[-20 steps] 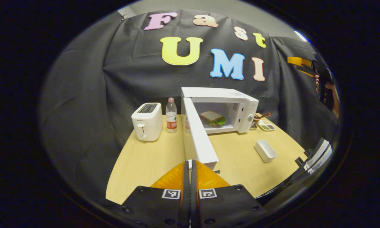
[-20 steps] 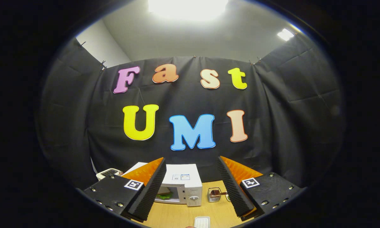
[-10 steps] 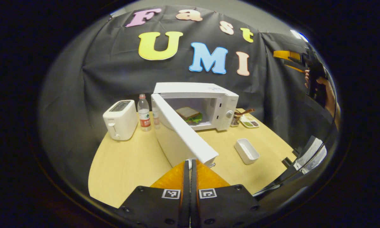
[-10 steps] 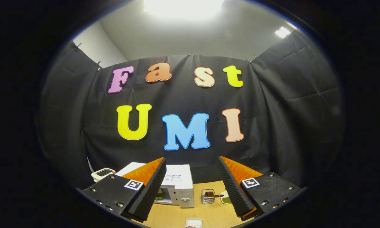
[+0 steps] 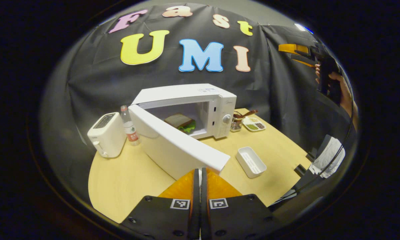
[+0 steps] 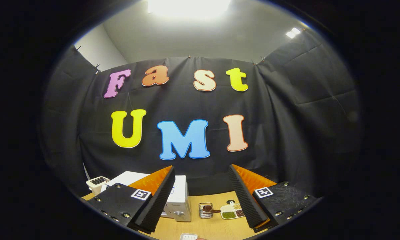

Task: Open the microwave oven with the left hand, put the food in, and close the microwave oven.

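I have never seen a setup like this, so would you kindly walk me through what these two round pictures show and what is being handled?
There is no robot here: a person holds a two-finger claw in each hand, and a fisheye camera rides on each one.

The left gripper view looks along the left claw, whose fingers are closed together right at the free edge of the open microwave door. A sandwich already lies inside the microwave. On the wooden table stand a toaster, a water bottle, an empty white tray, a small wire holder and a dish of condiments.

The right gripper view looks along the right claw, which is open, holds nothing, and is raised facing the booth wall.
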A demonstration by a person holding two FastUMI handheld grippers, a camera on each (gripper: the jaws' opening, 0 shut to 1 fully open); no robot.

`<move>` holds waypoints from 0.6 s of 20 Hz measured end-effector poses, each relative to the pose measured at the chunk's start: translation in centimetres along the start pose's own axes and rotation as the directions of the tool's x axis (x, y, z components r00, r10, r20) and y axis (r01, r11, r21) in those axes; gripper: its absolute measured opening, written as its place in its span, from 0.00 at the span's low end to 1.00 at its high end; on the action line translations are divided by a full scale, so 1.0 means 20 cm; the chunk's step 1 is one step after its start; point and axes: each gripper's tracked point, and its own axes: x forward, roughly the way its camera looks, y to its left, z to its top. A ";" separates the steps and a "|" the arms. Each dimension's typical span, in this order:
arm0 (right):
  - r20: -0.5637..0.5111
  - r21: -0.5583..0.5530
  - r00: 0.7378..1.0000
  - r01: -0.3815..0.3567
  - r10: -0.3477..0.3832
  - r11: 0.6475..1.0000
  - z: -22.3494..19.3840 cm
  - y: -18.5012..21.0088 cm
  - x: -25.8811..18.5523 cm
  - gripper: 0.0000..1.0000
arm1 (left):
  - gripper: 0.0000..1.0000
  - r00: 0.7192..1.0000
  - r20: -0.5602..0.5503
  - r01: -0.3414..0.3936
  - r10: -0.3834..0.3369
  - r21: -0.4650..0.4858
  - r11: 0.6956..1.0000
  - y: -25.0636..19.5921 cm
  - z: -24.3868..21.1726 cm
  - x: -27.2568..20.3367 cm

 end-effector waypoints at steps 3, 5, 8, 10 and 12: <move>-0.010 0.007 1.000 0.007 -0.007 1.000 -0.03 -0.08 0.04 0.97 | 0.07 1.000 0.001 0.017 -0.017 0.010 1.000 -0.09 0.07 0.10; -0.013 0.013 1.000 0.019 -0.019 1.000 -0.04 -0.14 0.06 0.97 | 0.07 1.000 0.004 0.028 -0.028 0.030 0.999 -0.15 0.11 0.19; -0.007 0.002 0.999 0.031 -0.031 1.000 -0.05 -0.21 0.08 0.97 | 0.07 0.999 0.009 0.043 -0.044 0.064 0.997 -0.21 0.19 0.30; 0.021 -0.018 0.999 0.035 -0.034 0.999 -0.02 -0.24 0.07 0.97 | 0.07 0.999 0.014 0.052 -0.053 0.078 0.996 -0.22 0.26 0.40; 0.040 -0.022 0.999 0.034 -0.033 0.999 0.00 -0.25 0.06 0.97 | 0.07 0.998 0.018 0.063 -0.065 0.078 0.995 -0.25 0.32 0.49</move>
